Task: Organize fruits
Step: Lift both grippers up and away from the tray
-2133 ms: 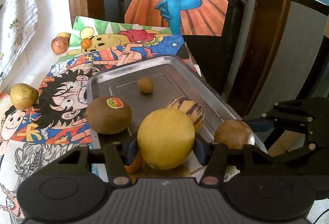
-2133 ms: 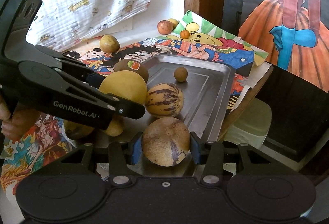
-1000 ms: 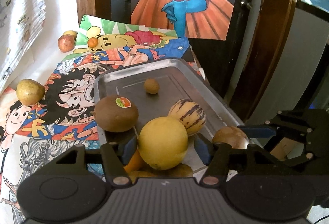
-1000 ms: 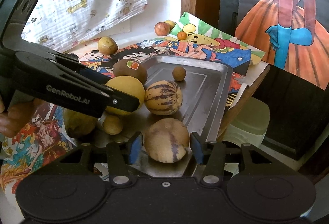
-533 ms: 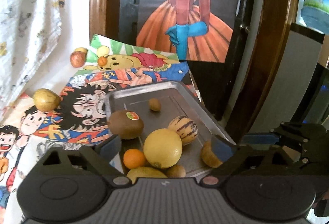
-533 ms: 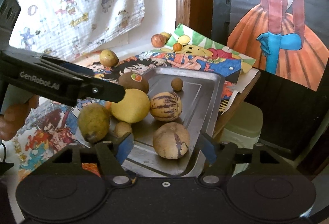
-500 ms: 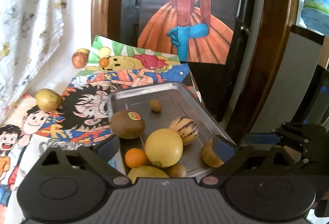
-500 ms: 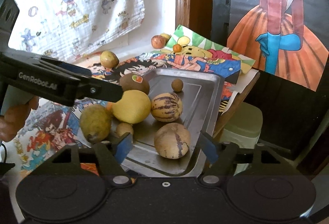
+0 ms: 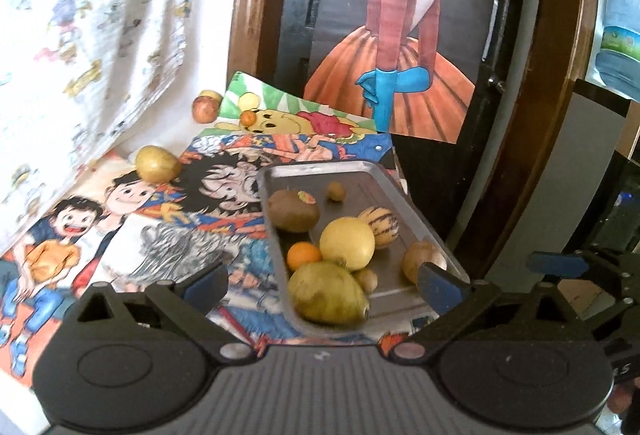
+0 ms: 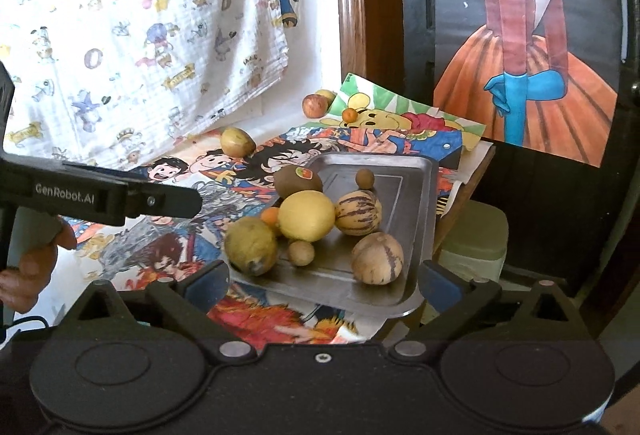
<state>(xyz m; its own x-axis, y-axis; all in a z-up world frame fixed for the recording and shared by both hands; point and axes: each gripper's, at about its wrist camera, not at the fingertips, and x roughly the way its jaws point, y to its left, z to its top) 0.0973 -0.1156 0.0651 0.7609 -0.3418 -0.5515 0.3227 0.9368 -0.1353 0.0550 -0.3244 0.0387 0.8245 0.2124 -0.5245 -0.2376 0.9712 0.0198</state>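
Smooth round yellow fruit [image 10: 306,216] amid a clustered pile (a stickered kiwi [image 10: 297,180], a striped melon [image 10: 357,213], others) on the dull metal tray [image 10: 416,203]. Left gripper [image 9: 322,285] and right gripper [image 10: 323,282] both spread wide, empty, touching nothing. Glossy cartoon posters [image 10: 224,171] beneath.

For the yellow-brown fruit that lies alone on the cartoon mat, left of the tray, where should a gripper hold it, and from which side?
Probably across the narrow middle of the yellow-brown fruit, coming from above. It lies lengthwise on the cartoon mat, apart from the metal tray, with nothing touching it, so the fingers have room on both sides.
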